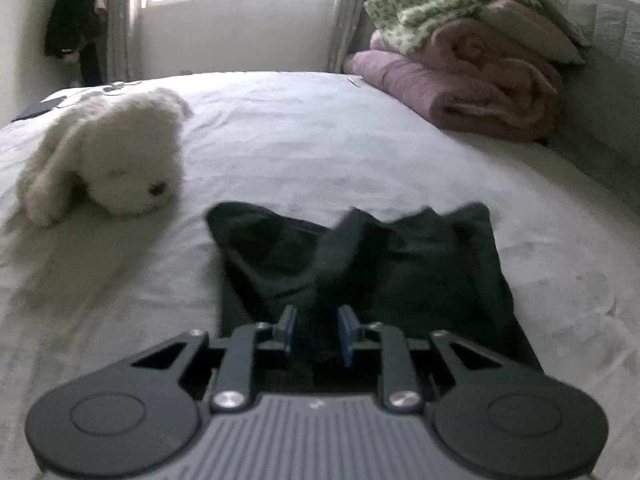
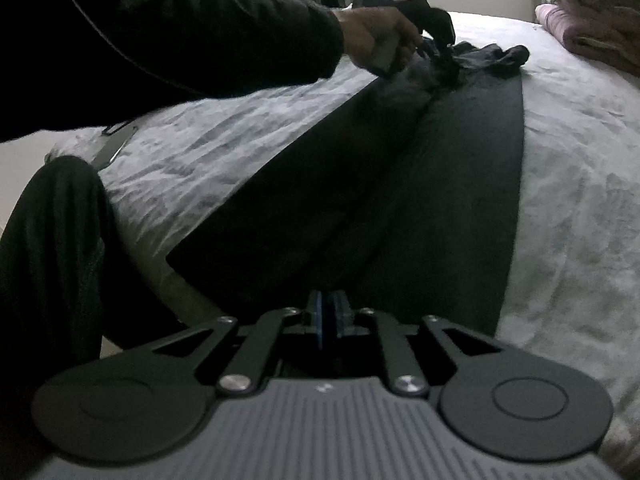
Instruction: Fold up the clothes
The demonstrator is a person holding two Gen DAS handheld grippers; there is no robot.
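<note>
A long dark garment [image 2: 440, 180] lies stretched along the white bed [image 2: 568, 160]. In the right wrist view my right gripper [image 2: 329, 318] sits at its near end, blue pads pressed together on the cloth edge. At the far end a hand [image 2: 372, 36] holds my left gripper [image 2: 438, 50], which has a bunch of the cloth pulled up off the sheet. In the left wrist view the left gripper [image 1: 317, 330] has dark cloth filling the gap between its blue pads [image 1: 289, 330], and the dark garment [image 1: 420, 264] rises in crumpled folds ahead of it.
A white plush dog [image 1: 112, 160] lies left of the garment. Folded pink blankets [image 1: 472, 88] topped with green-patterned bedding [image 1: 440, 0] are stacked at the far right by the headboard. A dark sleeve [image 2: 180, 40] and a leg [image 2: 52, 260] fill the left of the right wrist view.
</note>
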